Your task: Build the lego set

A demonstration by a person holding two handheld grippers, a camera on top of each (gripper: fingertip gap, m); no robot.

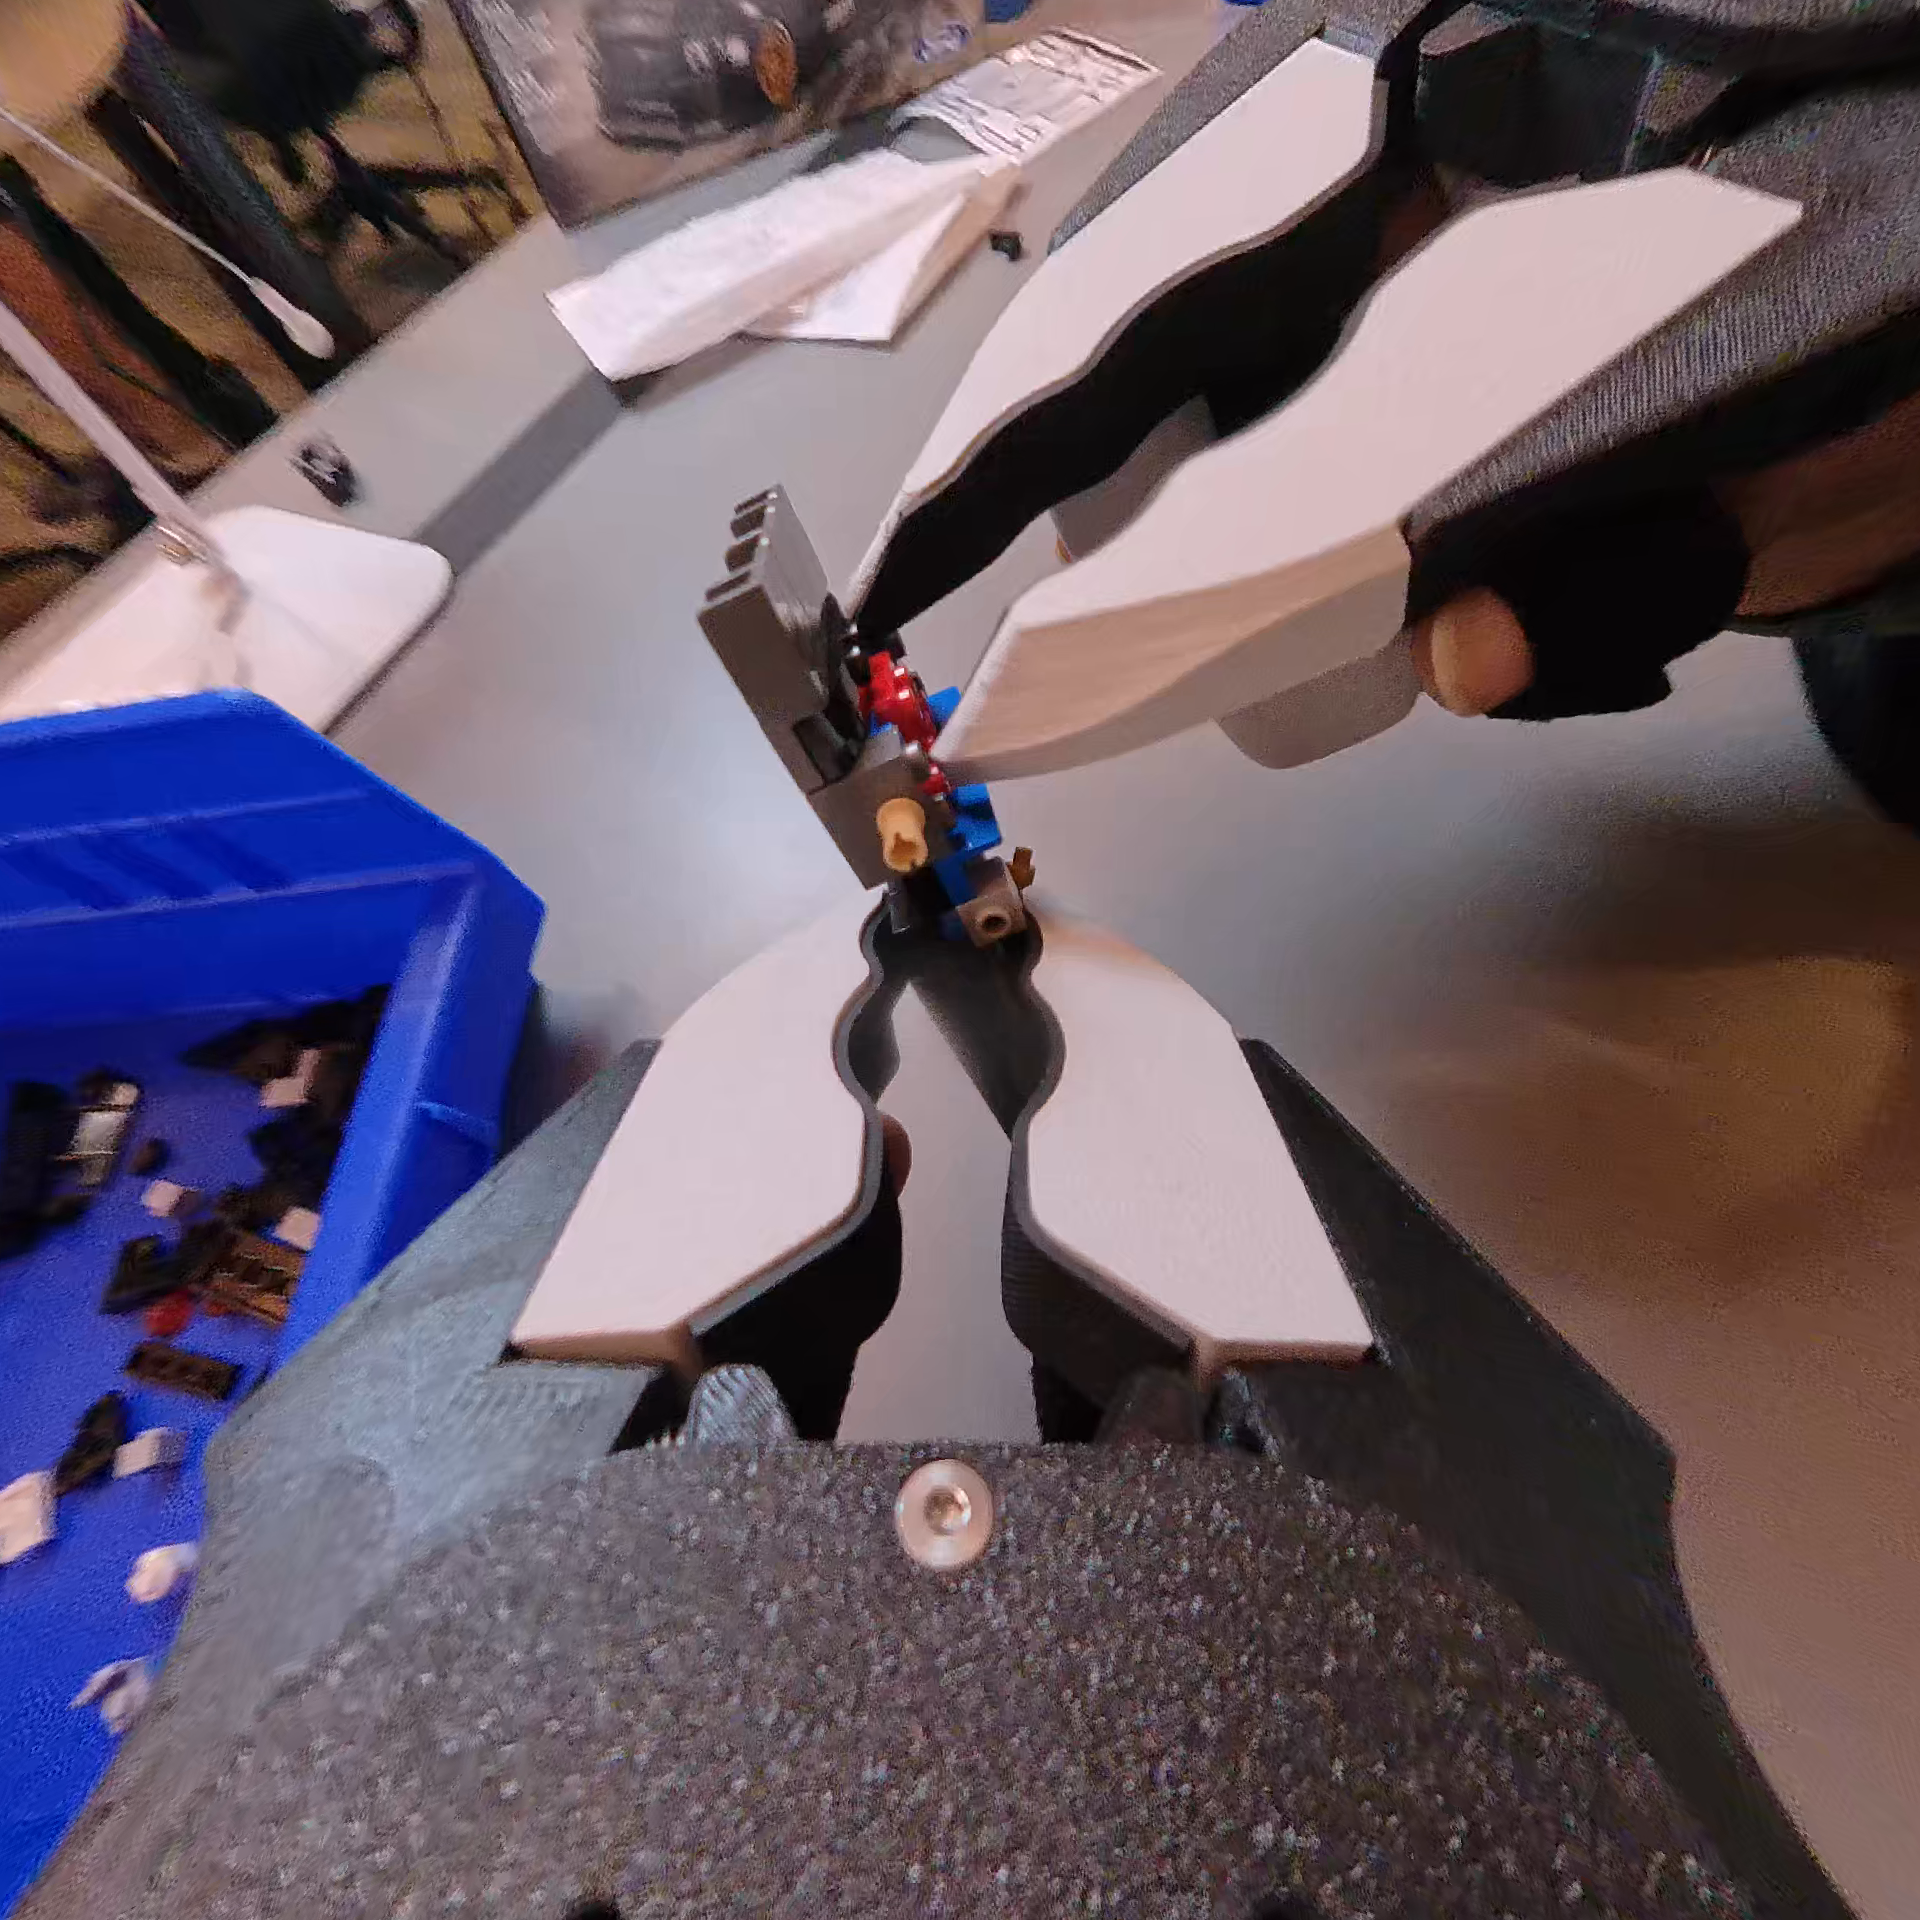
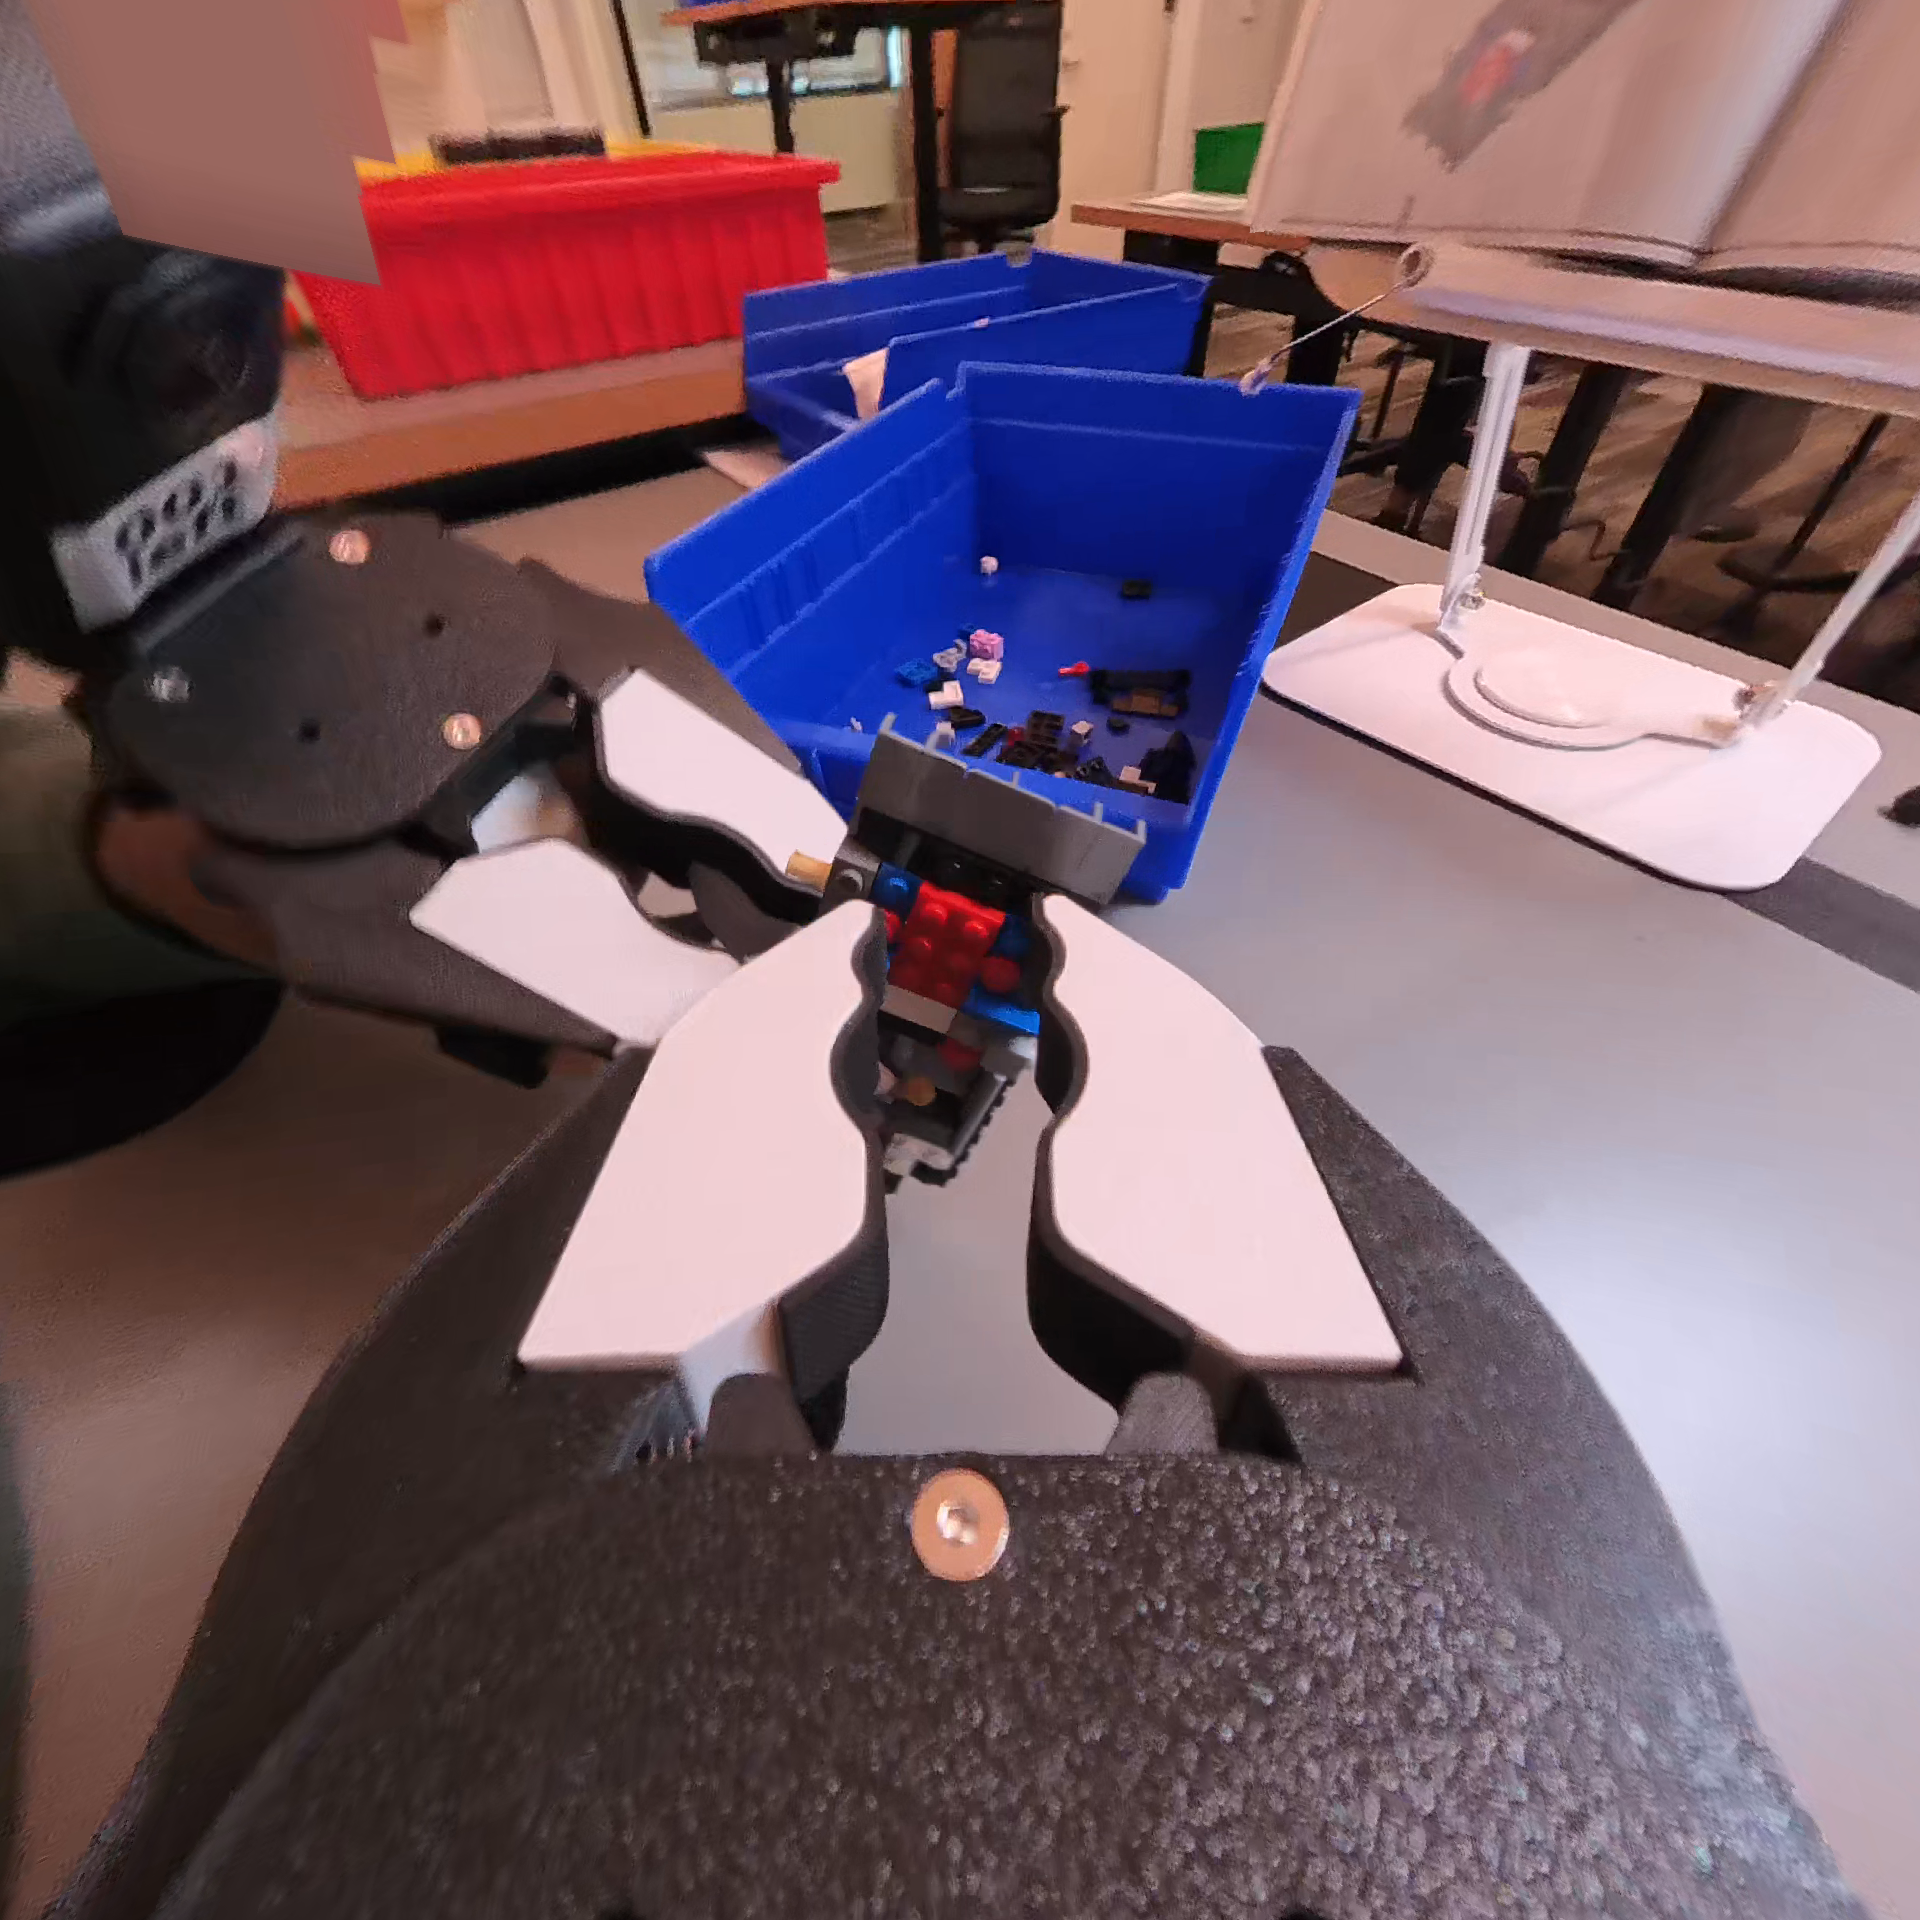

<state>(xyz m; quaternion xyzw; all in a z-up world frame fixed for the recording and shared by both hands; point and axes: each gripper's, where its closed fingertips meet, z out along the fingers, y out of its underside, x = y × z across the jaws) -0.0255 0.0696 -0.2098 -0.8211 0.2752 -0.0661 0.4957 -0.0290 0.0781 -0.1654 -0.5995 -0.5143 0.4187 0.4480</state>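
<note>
**Gripping one brick model from two sides**

Held above the grey worktop [image 2: 1455, 1091], a small brick model [image 2: 961, 951] of grey, red and blue pieces is clamped by both tongs. The left gripper [image 1: 951, 925] is nearly closed on its lower end; the right gripper [image 2: 956, 945] is pinched on the red and blue middle. A blue bin [image 2: 1091, 582] of loose bricks is seen just behind, with a white stand base [image 2: 1558, 748] near the worktop's far edge.

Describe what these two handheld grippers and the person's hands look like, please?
Both the left gripper and right gripper have speckled black, rough-textured bodies with a silver screw, and two flat white fingers with wavy black inner edges. The person's hand wears a black fingerless glove; the other glove carries a white wrist strap.
</note>
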